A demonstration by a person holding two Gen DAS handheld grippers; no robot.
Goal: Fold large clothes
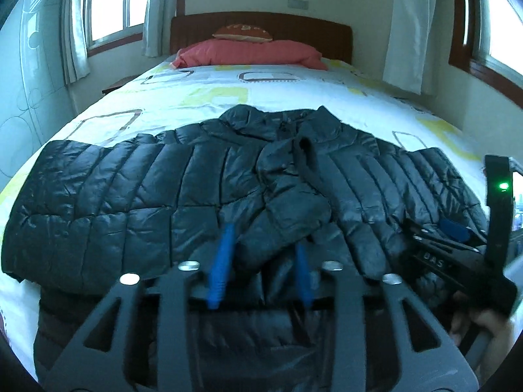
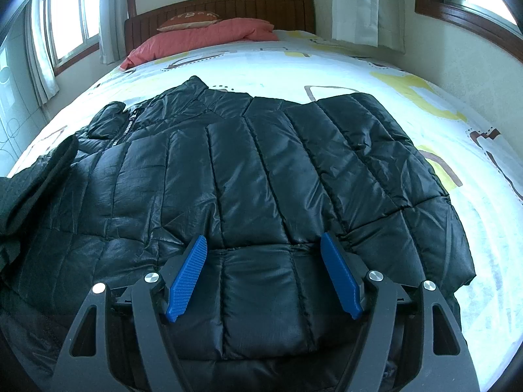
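The jacket [image 2: 248, 176], black, quilted and puffy, lay spread across the bed [image 2: 376, 65] below the pink pillow [image 2: 202, 37]. The right gripper [image 2: 264, 277] had its fingers spread over the hem, pinching nothing; the left gripper [image 1: 261, 268] likewise stood apart, empty. It looked light, soft and slippery; thick seamed edges seemed the safest hold.

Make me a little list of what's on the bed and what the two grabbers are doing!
bed: patterned sheet
clothing: black puffer jacket, spread flat, one sleeve folded across the front
by headboard: pink pillow, small cushion on top
left gripper: open, jacket between fingers, not pinched
right gripper: open over jacket's hem
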